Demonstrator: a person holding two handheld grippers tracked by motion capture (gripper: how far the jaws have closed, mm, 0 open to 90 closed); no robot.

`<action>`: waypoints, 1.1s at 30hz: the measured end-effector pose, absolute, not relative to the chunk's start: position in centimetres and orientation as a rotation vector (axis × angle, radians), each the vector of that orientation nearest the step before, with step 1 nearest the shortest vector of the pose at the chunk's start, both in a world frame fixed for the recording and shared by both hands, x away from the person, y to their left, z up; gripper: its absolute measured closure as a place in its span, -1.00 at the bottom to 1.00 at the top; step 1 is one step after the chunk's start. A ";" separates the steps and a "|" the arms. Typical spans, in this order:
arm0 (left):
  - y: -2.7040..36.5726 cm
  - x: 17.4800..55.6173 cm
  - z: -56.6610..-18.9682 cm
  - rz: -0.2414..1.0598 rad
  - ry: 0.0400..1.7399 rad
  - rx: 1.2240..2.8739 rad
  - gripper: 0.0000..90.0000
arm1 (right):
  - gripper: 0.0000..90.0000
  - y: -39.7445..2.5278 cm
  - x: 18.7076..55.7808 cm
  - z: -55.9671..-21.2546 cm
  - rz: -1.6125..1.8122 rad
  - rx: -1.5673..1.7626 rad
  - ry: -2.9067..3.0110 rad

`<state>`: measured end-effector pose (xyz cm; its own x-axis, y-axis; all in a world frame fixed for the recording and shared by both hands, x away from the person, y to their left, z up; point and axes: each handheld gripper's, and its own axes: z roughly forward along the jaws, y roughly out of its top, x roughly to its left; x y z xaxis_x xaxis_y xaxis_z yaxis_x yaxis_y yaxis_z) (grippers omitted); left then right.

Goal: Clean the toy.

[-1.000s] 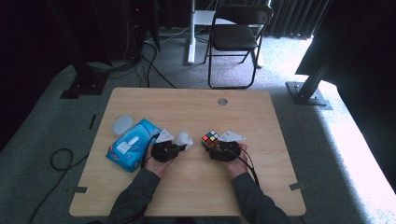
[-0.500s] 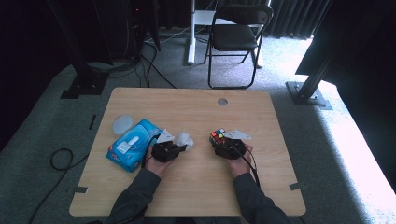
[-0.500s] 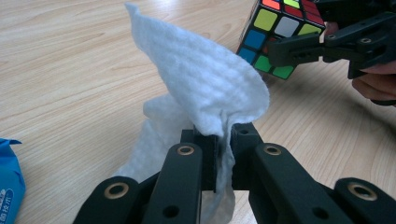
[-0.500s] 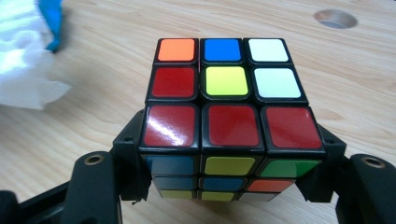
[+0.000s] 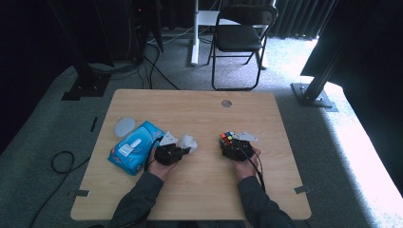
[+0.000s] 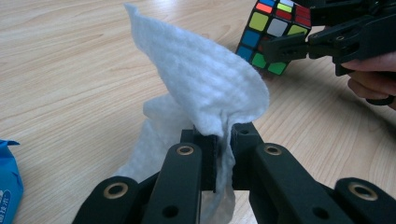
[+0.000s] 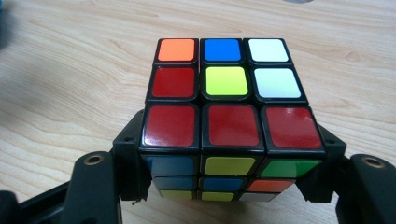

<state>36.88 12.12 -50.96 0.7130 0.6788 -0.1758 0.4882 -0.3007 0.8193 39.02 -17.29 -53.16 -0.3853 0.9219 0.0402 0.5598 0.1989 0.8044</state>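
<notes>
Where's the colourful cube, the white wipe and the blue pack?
colourful cube [image 7: 227,80], right gripper view, on the yellow-green middle square of its top face.
white wipe [image 6: 205,88], left gripper view, on the raised fold above the claw.
blue pack [image 5: 132,147], high view, on its white label.

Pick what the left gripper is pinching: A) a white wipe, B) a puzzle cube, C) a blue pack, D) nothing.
A: in the left gripper view the left gripper has its jaws shut on a white wipe, while the cube sits between the right gripper's jaws.
</notes>
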 end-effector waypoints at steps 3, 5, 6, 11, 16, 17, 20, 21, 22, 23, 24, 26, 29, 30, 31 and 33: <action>12.2 36.9 -51.0 0.251 0.896 1.963 0.88 | -0.25 -17.3 39.1 -53.3 1.051 1.377 2.028; 12.2 36.8 -51.0 0.252 0.895 1.963 0.88 | -0.25 -17.3 39.1 -53.3 1.048 1.380 2.027; 12.2 36.8 -51.0 0.251 0.896 1.962 0.88 | -0.25 -17.3 39.2 -53.4 1.045 1.380 2.027; 12.2 36.8 -51.0 0.252 0.897 1.961 0.88 | -0.25 -17.2 39.3 -53.7 1.033 1.382 2.040; 12.2 36.8 -51.0 0.253 0.898 1.960 0.88 | -0.25 -17.1 39.3 -53.9 1.026 1.378 2.050; 12.2 36.8 -51.0 0.253 0.898 1.960 0.88 | -0.25 -17.1 39.3 -53.9 1.024 1.381 2.049; 12.3 36.8 -50.9 0.253 0.898 1.959 0.88 | -0.25 -17.1 39.4 -54.0 1.021 1.386 2.051; 12.3 36.8 -50.9 0.254 0.898 1.959 0.88 | -0.25 -17.1 39.4 -54.0 1.022 1.386 2.051; 12.3 36.8 -50.9 0.254 0.898 1.959 0.88 | -0.25 -17.1 39.3 -54.0 1.021 1.386 2.051; 12.3 36.8 -50.9 0.253 0.898 1.959 0.88 | -0.25 -17.0 39.3 -54.0 1.018 1.386 2.049; 12.3 36.8 -50.9 0.253 0.898 1.959 0.88 | -0.25 -17.0 39.3 -54.0 1.018 1.385 2.050; 12.2 36.8 -51.0 0.253 0.898 1.958 0.88 | -0.25 -16.9 39.3 -54.1 1.020 1.380 2.056; 12.2 36.8 -51.0 0.253 0.898 1.958 0.88 | -0.26 -16.8 39.3 -54.1 1.016 1.378 2.066; 12.2 36.8 -51.0 0.253 0.898 1.958 0.88 | -0.27 -16.8 39.3 -54.0 1.015 1.378 2.069; 12.2 36.8 -51.0 0.254 0.898 1.957 0.88 | -0.27 -16.8 39.3 -54.0 1.020 1.380 2.071; 12.2 36.8 -51.0 0.253 0.898 1.957 0.88 | -0.29 -16.8 39.2 -54.0 1.024 1.383 2.071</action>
<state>36.79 12.24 -50.96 0.7106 0.6807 -0.1782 0.4880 -0.2945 0.8216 39.25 -16.79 -53.99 -0.3995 0.9160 0.0371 0.5856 0.2239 0.7791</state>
